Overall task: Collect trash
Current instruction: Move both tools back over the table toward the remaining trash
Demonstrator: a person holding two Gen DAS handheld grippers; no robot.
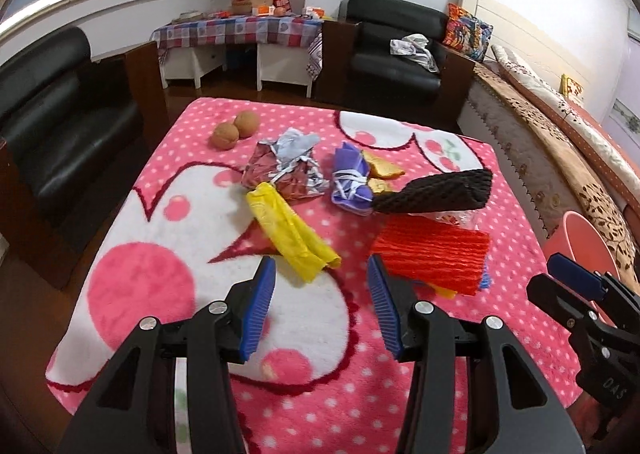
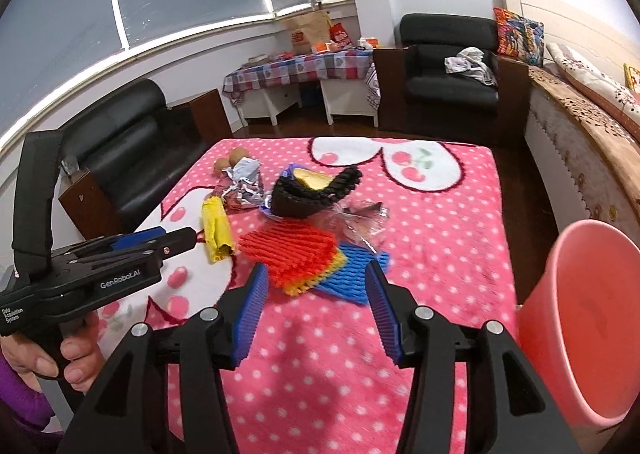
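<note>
**Q:** Two tools over a heap of litter — how far along is the collecting?

**A:** Barely begun, by the look of it. Both the left tool (image 1: 322, 278) and the right tool (image 2: 316, 286) are hanging above the pink blanket (image 2: 420, 238) with fingers spread wide, gripping nothing. The pink bin (image 2: 580, 318) is standing off the table's right edge, and what shows of its inside is looking bare.

**Q:** And the trash itself?

**A:** All of it is lying left of the bin, on the blanket. Nearest the bin is the blue foam net (image 2: 360, 274), with the red foam net (image 1: 432, 254) overlapping it and a clear plastic wrapper (image 2: 360, 218) just beyond. Farther from the bin are sitting the black foam net (image 1: 436, 190), a purple wrapper (image 1: 352, 182), crumpled foil (image 1: 288, 166) and the yellow bag (image 1: 292, 234).

**Q:** What is left?

**A:** Seemingly everything. The two walnuts (image 1: 236, 130), farthest from the bin, may not be trash at all. The right tool is pointing at the stacked nets, so those seem the likely first pick.
</note>
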